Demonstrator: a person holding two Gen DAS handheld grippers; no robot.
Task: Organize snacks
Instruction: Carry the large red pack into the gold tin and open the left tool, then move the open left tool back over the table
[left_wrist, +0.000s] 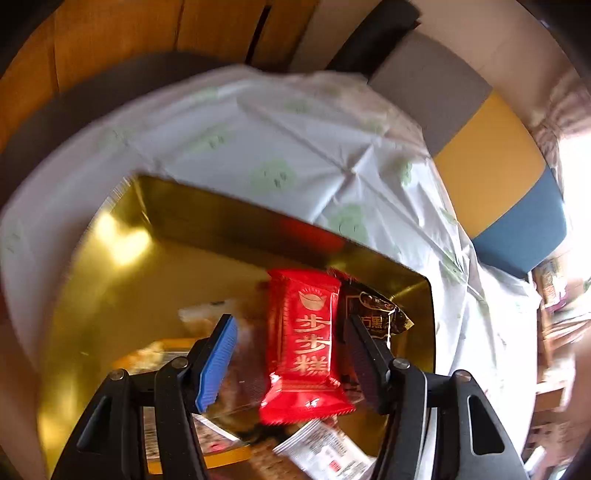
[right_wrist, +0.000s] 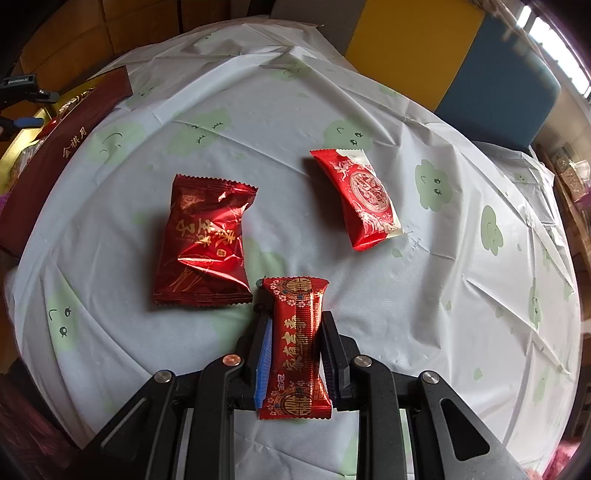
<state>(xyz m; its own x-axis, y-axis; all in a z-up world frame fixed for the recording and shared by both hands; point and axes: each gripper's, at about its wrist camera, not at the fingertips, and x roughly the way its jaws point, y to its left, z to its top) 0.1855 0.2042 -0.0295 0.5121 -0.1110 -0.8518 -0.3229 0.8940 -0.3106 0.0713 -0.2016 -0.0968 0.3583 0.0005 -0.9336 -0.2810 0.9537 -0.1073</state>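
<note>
In the left wrist view a gold tray lies on the white cloth and holds several snack packets. A bright red packet with gold characters sits between the fingers of my left gripper, whose pads stand clear of it on both sides, so the gripper is open. Beside it is a dark brown packet. In the right wrist view my right gripper is shut on a long red packet with gold print, held just above the cloth.
Two more packets lie on the cloth: a dark red one and a red and cream one. A maroon box lid lies at the far left. A white packet lies in the tray's near part.
</note>
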